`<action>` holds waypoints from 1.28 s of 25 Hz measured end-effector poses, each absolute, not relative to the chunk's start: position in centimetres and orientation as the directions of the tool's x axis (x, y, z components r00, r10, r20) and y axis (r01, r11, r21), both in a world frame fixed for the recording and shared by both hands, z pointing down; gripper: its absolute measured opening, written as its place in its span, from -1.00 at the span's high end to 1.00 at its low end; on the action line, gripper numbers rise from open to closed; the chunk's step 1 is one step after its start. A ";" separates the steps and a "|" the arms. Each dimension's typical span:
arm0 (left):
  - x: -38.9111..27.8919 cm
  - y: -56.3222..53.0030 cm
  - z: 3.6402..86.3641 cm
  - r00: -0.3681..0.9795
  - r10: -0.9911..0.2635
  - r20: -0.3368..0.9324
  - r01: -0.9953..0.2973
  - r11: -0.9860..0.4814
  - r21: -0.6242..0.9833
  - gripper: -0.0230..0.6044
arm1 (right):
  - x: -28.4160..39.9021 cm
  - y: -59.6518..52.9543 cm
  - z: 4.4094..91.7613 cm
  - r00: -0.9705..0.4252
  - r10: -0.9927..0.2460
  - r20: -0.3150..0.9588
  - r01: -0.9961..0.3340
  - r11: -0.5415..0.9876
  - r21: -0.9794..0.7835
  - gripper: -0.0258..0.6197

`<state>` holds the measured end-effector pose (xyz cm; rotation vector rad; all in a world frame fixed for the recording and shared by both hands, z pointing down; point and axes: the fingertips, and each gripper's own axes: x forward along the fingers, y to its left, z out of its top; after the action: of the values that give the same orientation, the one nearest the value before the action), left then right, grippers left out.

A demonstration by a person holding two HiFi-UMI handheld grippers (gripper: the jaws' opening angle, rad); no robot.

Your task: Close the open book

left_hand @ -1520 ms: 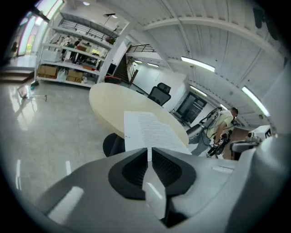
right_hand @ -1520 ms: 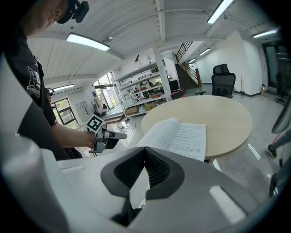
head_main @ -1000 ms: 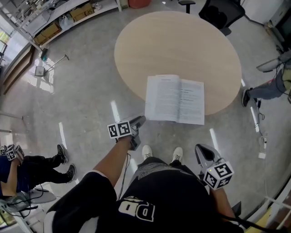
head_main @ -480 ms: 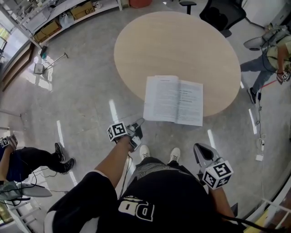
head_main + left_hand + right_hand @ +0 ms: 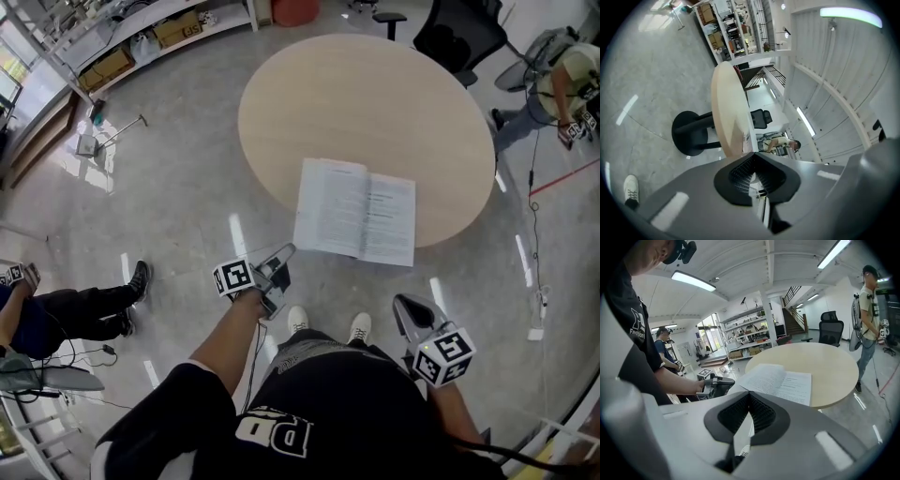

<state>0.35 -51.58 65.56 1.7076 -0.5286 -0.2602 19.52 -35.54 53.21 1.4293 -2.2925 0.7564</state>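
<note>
The open book [image 5: 354, 210] lies pages up on the near side of the round beige table [image 5: 366, 103], and its near edge hangs over the rim. My left gripper [image 5: 282, 255] hovers off the table, just left of the book's near left corner. It is shut with nothing in it. In the left gripper view its pads [image 5: 753, 154] meet, level with the table's edge [image 5: 725, 112]. My right gripper [image 5: 410, 307] stays low by my hip, below the book's right page, also shut and empty. The right gripper view shows the book [image 5: 776, 379] ahead and the left gripper [image 5: 717, 384] beside it.
A black pedestal [image 5: 691, 133] carries the table. A black office chair [image 5: 459, 33] stands behind it. One person [image 5: 561, 84] walks at the back right. Another person [image 5: 56, 314] sits on the floor side at left. Shelves with boxes [image 5: 122, 56] line the back left.
The left gripper's jaws have closed and it has lifted slightly. The right gripper has stayed put. The person at the right has walked toward the back.
</note>
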 end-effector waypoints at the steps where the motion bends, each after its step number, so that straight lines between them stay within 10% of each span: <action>1: 0.4 -51.6 65.0 0.870 -0.475 0.133 -0.239 -0.169 0.956 0.90 | 19.6 -35.6 53.1 -0.442 -0.722 0.531 -0.897 0.357 -0.261 0.90; 32: 25.5 -44.5 61.1 0.799 -0.188 0.572 -0.408 -0.867 0.285 0.88 | 28.5 -32.9 48.9 -0.383 -0.846 0.370 -0.921 0.320 -0.223 0.90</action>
<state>25.47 -44.45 61.06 2.5887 -0.4490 0.7641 28.45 -32.93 48.92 1.6251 -2.3951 0.5971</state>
